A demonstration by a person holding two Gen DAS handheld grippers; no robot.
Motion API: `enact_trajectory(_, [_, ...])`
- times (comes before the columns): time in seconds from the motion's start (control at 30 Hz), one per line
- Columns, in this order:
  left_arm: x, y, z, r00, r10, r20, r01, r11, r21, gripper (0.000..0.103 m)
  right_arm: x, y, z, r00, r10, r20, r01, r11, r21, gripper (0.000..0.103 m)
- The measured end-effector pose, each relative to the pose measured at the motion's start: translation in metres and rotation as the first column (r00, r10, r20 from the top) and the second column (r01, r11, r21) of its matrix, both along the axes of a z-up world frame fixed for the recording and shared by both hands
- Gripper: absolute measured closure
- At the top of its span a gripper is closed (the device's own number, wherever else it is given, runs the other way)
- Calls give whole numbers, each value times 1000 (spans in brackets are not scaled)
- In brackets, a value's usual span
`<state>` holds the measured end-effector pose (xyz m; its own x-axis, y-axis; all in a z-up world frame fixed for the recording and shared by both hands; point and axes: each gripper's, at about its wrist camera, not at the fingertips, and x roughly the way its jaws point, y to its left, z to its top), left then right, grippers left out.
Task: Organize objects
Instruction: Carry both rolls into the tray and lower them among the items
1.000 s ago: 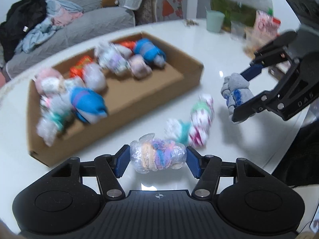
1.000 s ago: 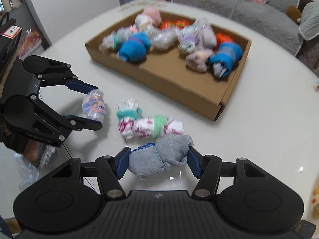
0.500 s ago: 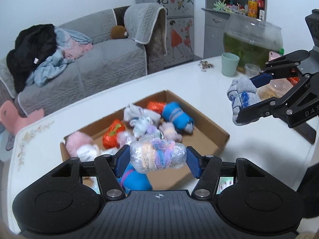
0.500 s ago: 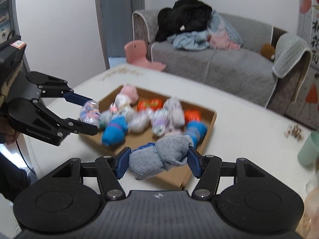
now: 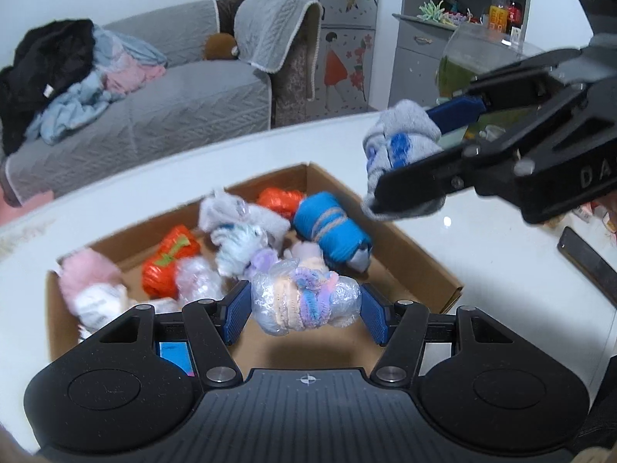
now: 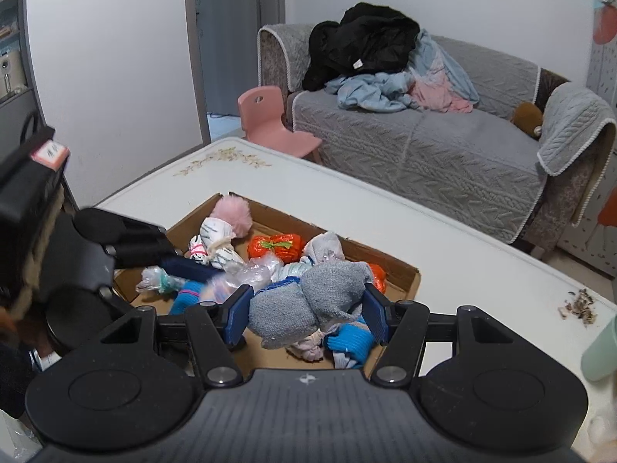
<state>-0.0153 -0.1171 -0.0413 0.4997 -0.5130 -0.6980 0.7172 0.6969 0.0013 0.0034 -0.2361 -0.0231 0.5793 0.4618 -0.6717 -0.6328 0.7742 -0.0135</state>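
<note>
My left gripper [image 5: 304, 310] is shut on a plastic-wrapped pastel sock bundle [image 5: 304, 301] and holds it above the near part of the cardboard box [image 5: 408, 239]. My right gripper [image 6: 306, 312] is shut on a grey rolled sock [image 6: 308, 303] and holds it above the box [image 6: 405, 270]; it also shows in the left wrist view [image 5: 401, 154], over the box's right rim. The box holds several rolled socks, among them a blue roll [image 5: 331, 231], an orange roll [image 5: 167, 258] and a pink fluffy one [image 6: 231, 212].
The box sits on a white table [image 6: 482, 270]. A grey sofa [image 6: 443, 146] with clothes stands behind it, beside a pink child chair [image 6: 270, 119]. A mint cup [image 6: 601, 351] and crumbs [image 6: 578, 305] are at the right. A fish bowl [image 5: 474, 65] and a dark phone [image 5: 586, 258] are near the table's right side.
Both grippers have moved with their bundles closer over the box. The right gripper with the grey sock now hangs over the box's right rim.
</note>
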Motion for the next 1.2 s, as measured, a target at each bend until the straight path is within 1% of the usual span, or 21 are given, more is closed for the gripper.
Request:
enact_trajectory(0.1, [5, 4, -18, 1000, 1, -22, -1, 1000, 12, 37, 2, 3, -7, 1000, 3, -11, -3, 1000, -21, 47])
enact_trajectory(0.23, [12, 20, -32, 998, 16, -53, -14, 999, 33, 37, 4, 8, -9, 1000, 17, -22, -17, 999, -31, 47])
enact_trajectory(0.37, [11, 33, -31, 998, -43, -48, 47, 995, 87, 37, 7, 19, -15, 998, 42, -38, -44, 998, -50, 47])
enact_trajectory(0.5, [6, 35, -27, 993, -117, -8, 117, 978, 172, 37, 3, 31, -20, 995, 82, -58, -86, 994, -69, 47])
enact_trajectory(0.57, [6, 34, -29, 991, -133, 6, 129, 971, 204, 37, 2, 36, -24, 992, 100, -70, -106, 991, -85, 47])
enact_trajectory(0.77, [19, 23, -33, 986, -168, 7, 162, 960, 230, 37, 7, 40, -44, 986, 102, -135, -116, 988, -103, 47])
enact_trajectory(0.9, [22, 18, -34, 985, -170, 20, 160, 957, 242, 37, 10, 43, -47, 984, 75, -162, -89, 993, -76, 47])
enact_trajectory(0.97, [26, 16, -35, 988, -150, 24, 139, 960, 245, 37, 14, 47, -48, 981, 69, -184, -79, 996, -47, 47])
enact_trajectory(1.0, [28, 16, -36, 991, -136, 13, 130, 964, 230, 37, 17, 48, -50, 978, 58, -199, -67, 997, -37, 47])
enact_trajectory(1.13, [32, 14, -40, 995, -103, 3, 100, 972, 213, 37, 28, 51, -60, 970, 9, -244, -18, 999, -34, 46])
enact_trajectory(1.2, [32, 13, -43, 995, -97, -2, 95, 973, 211, 37, 34, 50, -66, 958, -25, -286, 19, 1000, -21, 46])
